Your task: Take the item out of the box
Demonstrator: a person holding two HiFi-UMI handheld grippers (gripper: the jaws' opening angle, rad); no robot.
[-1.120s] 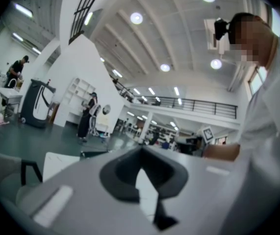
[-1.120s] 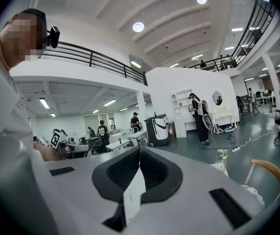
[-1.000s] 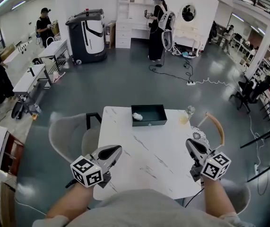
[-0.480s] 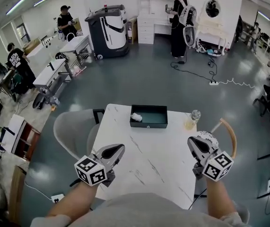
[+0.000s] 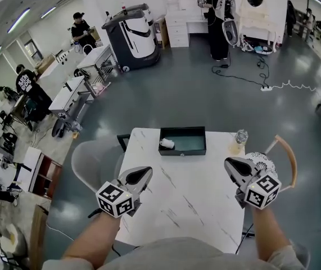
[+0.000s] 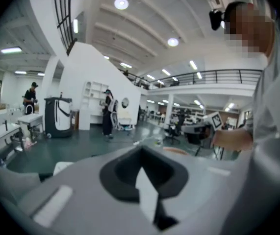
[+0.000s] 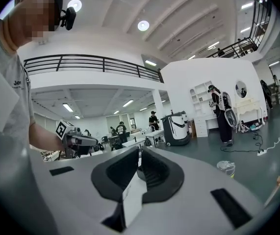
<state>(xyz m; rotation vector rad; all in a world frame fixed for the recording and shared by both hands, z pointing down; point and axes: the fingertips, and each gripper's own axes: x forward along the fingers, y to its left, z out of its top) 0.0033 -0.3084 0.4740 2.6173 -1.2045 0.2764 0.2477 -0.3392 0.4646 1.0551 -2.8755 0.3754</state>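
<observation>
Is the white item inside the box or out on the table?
Inside: the white item lies within the dark box's walls, at its left end.

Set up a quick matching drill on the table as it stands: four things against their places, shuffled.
1. box
2. white item
3. cup
4. left gripper

A. inside the box, at its left end
B. just right of the box
C. at the far edge of the table
D. over the table's left side, jaws together

Pairs: 1-C, 2-A, 3-B, 4-D
</observation>
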